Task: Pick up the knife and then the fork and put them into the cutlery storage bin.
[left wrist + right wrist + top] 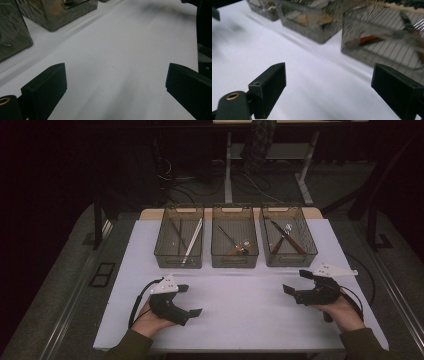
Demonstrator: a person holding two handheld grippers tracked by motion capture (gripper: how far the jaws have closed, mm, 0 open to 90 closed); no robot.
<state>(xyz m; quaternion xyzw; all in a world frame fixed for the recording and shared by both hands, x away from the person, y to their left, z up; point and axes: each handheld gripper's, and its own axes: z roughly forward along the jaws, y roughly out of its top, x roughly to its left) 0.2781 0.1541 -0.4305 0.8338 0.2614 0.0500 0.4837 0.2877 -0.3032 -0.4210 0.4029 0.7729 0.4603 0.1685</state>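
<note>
Three mesh bins [234,242] ranked along the bench [240,315] far edge, utensils sorted inside. Left gripper [189,300] and right gripper [296,281] near them, both released, empty, apparently between picks.

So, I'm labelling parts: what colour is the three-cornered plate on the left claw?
White, on the black left claw; the three-cornered plate shows best in the high view.

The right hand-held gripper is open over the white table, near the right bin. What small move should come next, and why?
Probably lift the right hand-held gripper forward toward the right bin. Its jaws stand wide apart with nothing between them, the white table below them is bare, and the tools lie inside the bins. The left hand-held gripper is also open and holds nothing.
</note>
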